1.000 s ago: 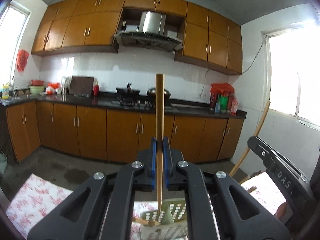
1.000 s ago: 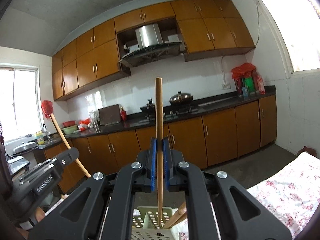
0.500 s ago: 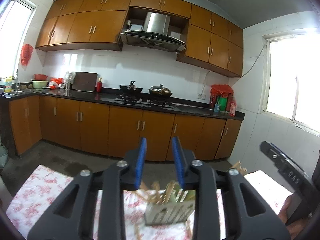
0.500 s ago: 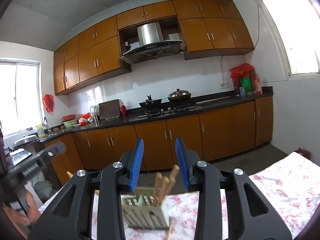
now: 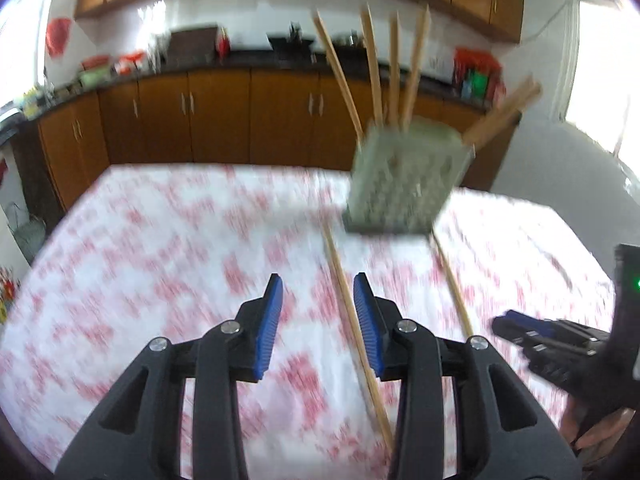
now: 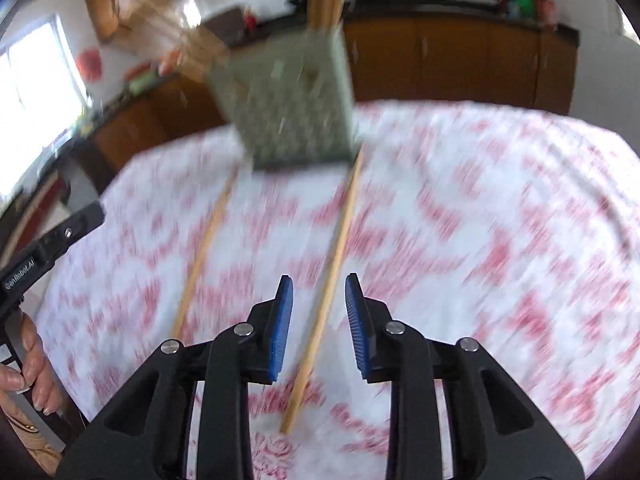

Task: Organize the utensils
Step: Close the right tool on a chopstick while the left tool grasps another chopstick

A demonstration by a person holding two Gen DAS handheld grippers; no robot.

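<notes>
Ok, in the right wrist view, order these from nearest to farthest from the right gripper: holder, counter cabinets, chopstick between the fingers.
1. Chopstick, lying on the tablecloth between the open right gripper fingers.
2. Holder, ahead on the table.
3. Counter cabinets, along the back wall.

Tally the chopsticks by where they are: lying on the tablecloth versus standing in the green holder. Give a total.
Chopsticks lying on the tablecloth: 2, one between the left gripper's open jaws, the other to its right.
Chopsticks standing in the green holder: at least 5 visible; blur may hide more.
Total: at least 7.
</notes>
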